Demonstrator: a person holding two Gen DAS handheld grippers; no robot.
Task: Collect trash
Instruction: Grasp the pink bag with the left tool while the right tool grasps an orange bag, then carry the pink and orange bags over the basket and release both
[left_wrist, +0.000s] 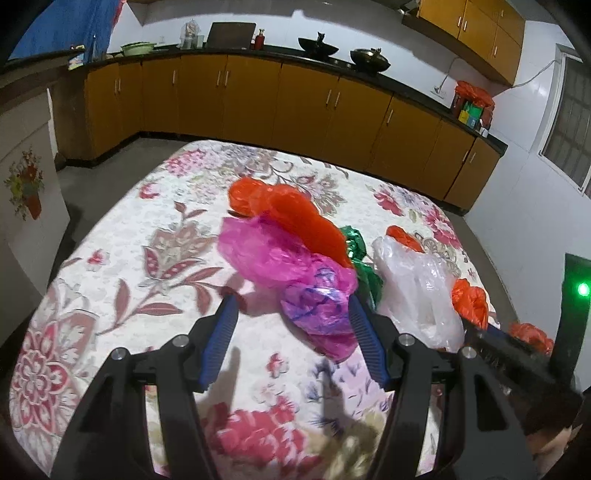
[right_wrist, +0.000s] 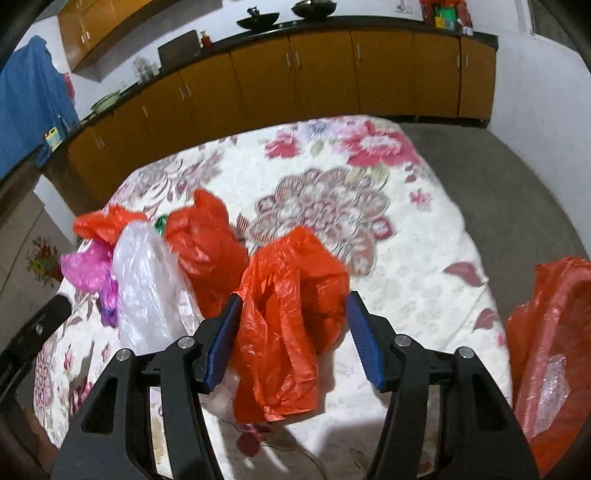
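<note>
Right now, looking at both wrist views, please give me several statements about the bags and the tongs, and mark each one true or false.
1. A crumpled orange bag sits between the open fingers of the right tongs. True.
2. The bags lie on a bare wooden table. False: they lie on a floral cloth.
3. The left tongs are clamped shut. False: the fingers stand apart beside a pink bag.
4. A clear white bag lies between the pink bag and an orange one. True.
</note>
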